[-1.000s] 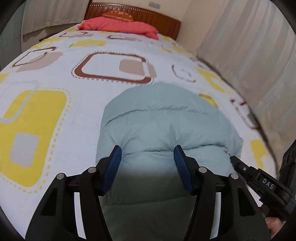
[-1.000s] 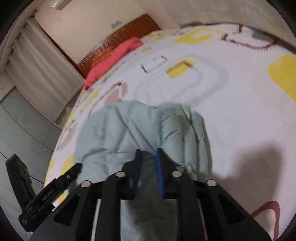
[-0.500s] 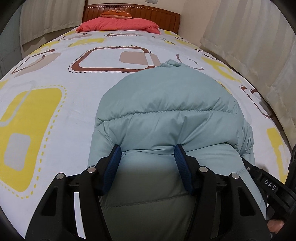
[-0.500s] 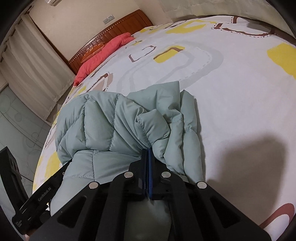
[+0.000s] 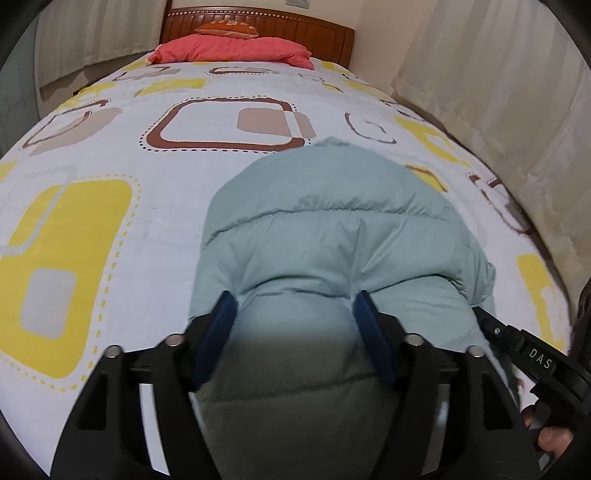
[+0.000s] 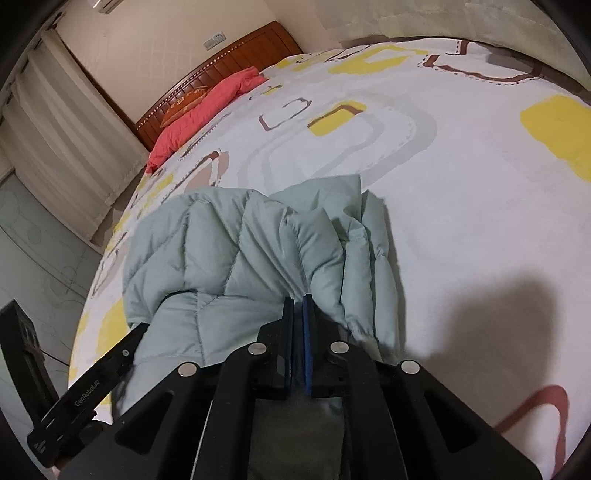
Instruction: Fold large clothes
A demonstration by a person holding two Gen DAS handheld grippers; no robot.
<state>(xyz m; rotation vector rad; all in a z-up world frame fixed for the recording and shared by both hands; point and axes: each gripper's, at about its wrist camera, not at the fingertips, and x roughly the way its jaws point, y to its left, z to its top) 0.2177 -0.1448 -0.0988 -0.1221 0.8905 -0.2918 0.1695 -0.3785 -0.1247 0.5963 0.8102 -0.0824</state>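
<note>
A pale green quilted puffer jacket (image 5: 332, 221) lies bunched on the bed, its near part under both grippers; it also shows in the right wrist view (image 6: 236, 251). My left gripper (image 5: 295, 306) has its blue-padded jaws wide apart, straddling a puffy fold of the jacket without pinching it. My right gripper (image 6: 298, 301) is shut on a gathered edge of the jacket, with folds bulging on both sides of the pads. The right gripper's body shows at the lower right of the left wrist view (image 5: 532, 354).
The bed (image 5: 92, 177) has a white cover with yellow and brown squares. A red pillow (image 5: 229, 50) and a wooden headboard (image 5: 314, 31) stand at the far end. Curtains (image 5: 498, 92) hang along the right side. Tiled floor (image 6: 33, 258) lies beside the bed.
My right gripper closed from slightly open onto the jacket's edge. The jacket rose and bunched toward the grippers. The left gripper stayed open.
</note>
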